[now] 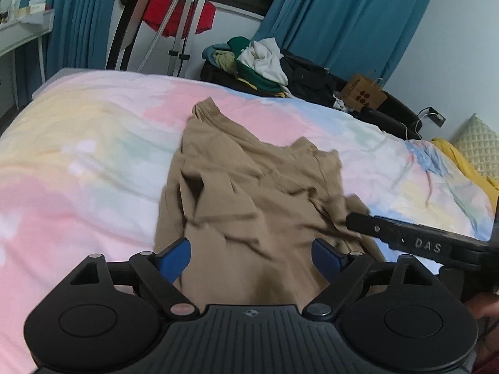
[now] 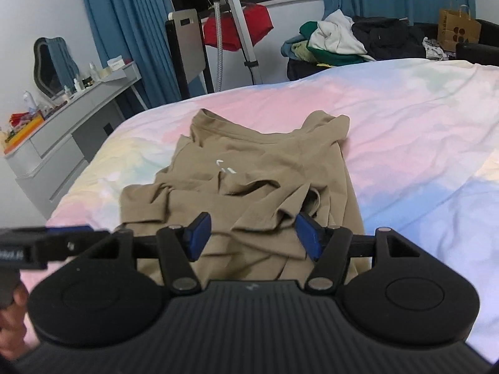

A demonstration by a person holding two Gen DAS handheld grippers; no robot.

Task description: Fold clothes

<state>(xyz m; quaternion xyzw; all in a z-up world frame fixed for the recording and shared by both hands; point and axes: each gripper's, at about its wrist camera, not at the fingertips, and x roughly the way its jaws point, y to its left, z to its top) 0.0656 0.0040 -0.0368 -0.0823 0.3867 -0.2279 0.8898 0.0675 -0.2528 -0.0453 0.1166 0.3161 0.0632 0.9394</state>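
Note:
A tan shirt (image 1: 249,193) lies crumpled and partly folded on the pastel bedspread (image 1: 78,162); in the right wrist view the tan shirt (image 2: 249,171) shows a small white print. My left gripper (image 1: 251,258) hovers over its near edge, jaws wide apart, blue pads (image 1: 174,257) clear of the cloth. My right gripper (image 2: 252,237) is also open above the near folds, pads (image 2: 307,237) not pressing anything. The right gripper's finger (image 1: 405,233) pokes in from the right of the left wrist view; the left gripper's finger (image 2: 46,243) shows at the left of the right wrist view.
A pile of clothes (image 1: 265,62) sits on a dark seat beyond the bed, beside a brown paper bag (image 1: 363,95). A red garment on a stand (image 2: 237,28) and blue curtains (image 2: 124,31) are at the back. A grey dresser (image 2: 62,131) stands left. A yellow cloth and pillow (image 1: 467,152) lie right.

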